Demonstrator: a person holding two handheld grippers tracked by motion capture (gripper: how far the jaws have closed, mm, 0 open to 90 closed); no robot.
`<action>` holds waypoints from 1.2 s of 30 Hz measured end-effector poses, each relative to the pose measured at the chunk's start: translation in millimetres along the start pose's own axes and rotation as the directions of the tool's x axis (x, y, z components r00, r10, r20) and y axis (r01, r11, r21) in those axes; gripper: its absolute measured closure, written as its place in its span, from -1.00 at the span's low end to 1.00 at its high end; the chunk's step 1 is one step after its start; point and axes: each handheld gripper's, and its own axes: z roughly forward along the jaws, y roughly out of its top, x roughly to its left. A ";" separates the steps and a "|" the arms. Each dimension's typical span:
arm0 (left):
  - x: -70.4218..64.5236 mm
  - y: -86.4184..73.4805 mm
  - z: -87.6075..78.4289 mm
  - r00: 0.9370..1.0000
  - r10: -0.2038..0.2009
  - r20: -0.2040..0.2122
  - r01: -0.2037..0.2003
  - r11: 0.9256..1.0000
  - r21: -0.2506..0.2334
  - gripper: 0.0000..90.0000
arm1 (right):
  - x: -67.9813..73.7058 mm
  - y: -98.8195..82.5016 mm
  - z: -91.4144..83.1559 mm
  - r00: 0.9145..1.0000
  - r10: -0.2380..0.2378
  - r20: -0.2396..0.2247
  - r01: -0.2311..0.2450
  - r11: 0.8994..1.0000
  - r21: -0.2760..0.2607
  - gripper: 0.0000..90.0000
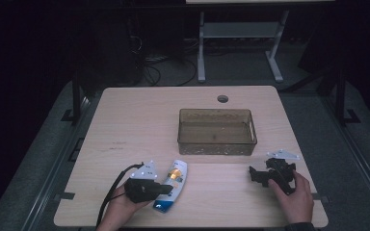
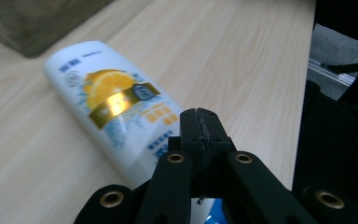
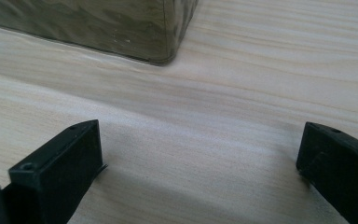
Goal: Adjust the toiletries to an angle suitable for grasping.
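Room: dark, a white frame stand (image 1: 241, 38) at upper centre.
Table (image 1: 135, 125): pale wood, centre frame.
Bin (image 1: 217, 131): tinted, centre.
Tube (image 1: 172, 184): lying lower centre, touching left gripper (image 1: 166, 187), jaws clenched, nothing between.
Right gripper (image 1: 256, 174): lower right, jaws wide, released.

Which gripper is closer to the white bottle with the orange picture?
Left. The left gripper is right over the white bottle; the right gripper is far off across the table.

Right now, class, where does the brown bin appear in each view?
High view: the bin sits mid-table, slightly right of centre.
Left gripper view: top left corner, beyond the tube.
Right gripper view: along the top, one corner showing.
Shared landmark: the wooden table.
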 end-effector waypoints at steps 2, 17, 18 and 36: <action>-2.8 -0.1 4.6 1.000 0.005 0.010 -0.005 1.000 0.008 0.99 | 0.0 0.0 0.0 1.000 0.000 0.000 0.000 1.000 0.000 -1.00; -17.0 -6.6 23.1 0.999 0.037 0.039 -0.039 0.997 0.072 0.99 | 0.0 0.0 0.0 1.000 -0.001 0.000 0.001 1.000 0.000 -1.00; -17.4 -7.0 23.2 0.999 0.036 0.037 -0.038 0.997 0.074 0.99 | 0.0 0.0 0.0 1.000 0.000 0.000 0.000 1.000 0.000 -1.00; -10.8 -15.7 12.9 1.000 0.023 -0.019 -0.021 0.995 0.098 0.99 | 0.0 0.0 0.0 1.000 0.000 0.000 0.000 1.000 0.000 -1.00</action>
